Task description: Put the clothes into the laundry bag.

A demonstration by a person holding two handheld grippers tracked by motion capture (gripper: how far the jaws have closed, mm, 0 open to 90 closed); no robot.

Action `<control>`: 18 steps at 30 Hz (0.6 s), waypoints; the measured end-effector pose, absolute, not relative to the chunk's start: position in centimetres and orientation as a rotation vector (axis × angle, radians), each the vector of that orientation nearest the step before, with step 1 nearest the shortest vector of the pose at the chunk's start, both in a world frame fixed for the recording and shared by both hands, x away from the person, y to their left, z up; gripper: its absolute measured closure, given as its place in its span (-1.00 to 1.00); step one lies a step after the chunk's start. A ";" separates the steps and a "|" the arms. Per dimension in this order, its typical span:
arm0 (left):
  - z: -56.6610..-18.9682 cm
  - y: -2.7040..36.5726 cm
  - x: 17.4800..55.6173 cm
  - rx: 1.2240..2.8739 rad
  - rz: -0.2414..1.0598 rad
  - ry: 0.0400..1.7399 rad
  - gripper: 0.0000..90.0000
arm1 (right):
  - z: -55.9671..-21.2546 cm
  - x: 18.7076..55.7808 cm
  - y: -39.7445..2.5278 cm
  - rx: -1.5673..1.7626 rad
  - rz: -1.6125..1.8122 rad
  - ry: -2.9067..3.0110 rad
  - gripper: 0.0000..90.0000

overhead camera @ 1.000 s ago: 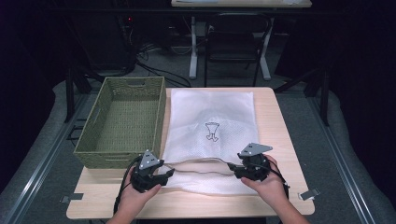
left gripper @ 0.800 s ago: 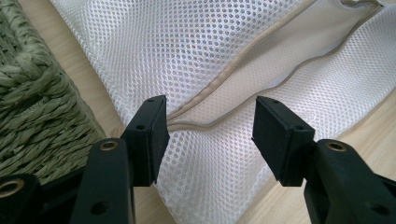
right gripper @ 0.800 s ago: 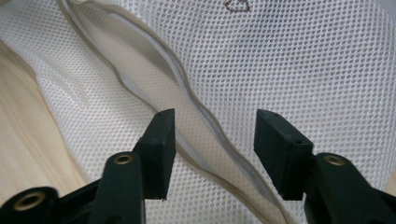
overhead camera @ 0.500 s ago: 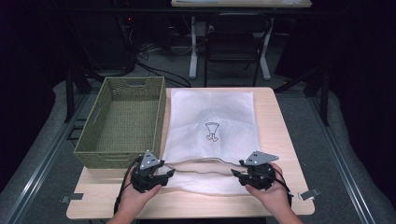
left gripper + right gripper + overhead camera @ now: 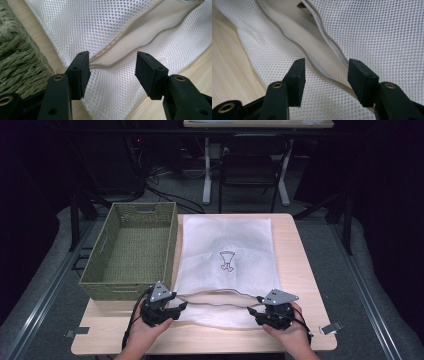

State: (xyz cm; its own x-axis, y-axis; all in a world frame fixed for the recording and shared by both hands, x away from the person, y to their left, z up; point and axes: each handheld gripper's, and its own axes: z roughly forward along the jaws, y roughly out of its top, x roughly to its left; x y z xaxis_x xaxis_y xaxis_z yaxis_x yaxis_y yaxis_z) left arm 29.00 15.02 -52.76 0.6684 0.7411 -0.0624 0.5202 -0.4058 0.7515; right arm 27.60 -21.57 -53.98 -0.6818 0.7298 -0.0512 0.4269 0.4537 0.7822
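Since a second ago our right gripper (image 5: 258,310) has slid down and toward the lower right of the high view, while our left gripper (image 5: 176,306) has kept its spot at the lower left. Both sit at the near edge of the white mesh bag (image 5: 227,250), which lies flat across the middle of the wooden table (image 5: 295,245), its open mouth facing the bottom of the frame.

Along our left gripper's view, the two black jaws stand well apart with nothing between them but air; the bag's beige-trimmed opening (image 5: 140,32) runs from between them up to the upper right, and the green woven basket (image 5: 15,57) fills the left edge. Our right gripper's view shows the same: jaws spread wide, gripping nothing, hovering over the mesh with the trimmed seam (image 5: 312,57) crossing from upper left toward the lower right.

In the high view the basket sits left of the bag, just beside it.
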 end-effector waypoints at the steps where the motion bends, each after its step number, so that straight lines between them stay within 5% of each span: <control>1: -52.8 15.0 29.0 2.103 0.362 0.969 0.01 | -54.1 27.6 -21.5 0.981 1.096 2.329 0.06; 18: -53.1 15.0 29.2 2.114 0.347 0.969 0.01 | -55.4 28.0 -21.5 1.010 1.072 2.345 0.05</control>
State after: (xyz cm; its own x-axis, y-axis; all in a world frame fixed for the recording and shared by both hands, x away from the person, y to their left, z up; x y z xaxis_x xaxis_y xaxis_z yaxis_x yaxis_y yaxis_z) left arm 29.24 15.02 -53.10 0.6734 0.7362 -0.0668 0.5263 -0.4140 0.7427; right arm 28.00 -21.52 -55.43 -0.6746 0.7373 -0.0355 0.4557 0.4538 0.7657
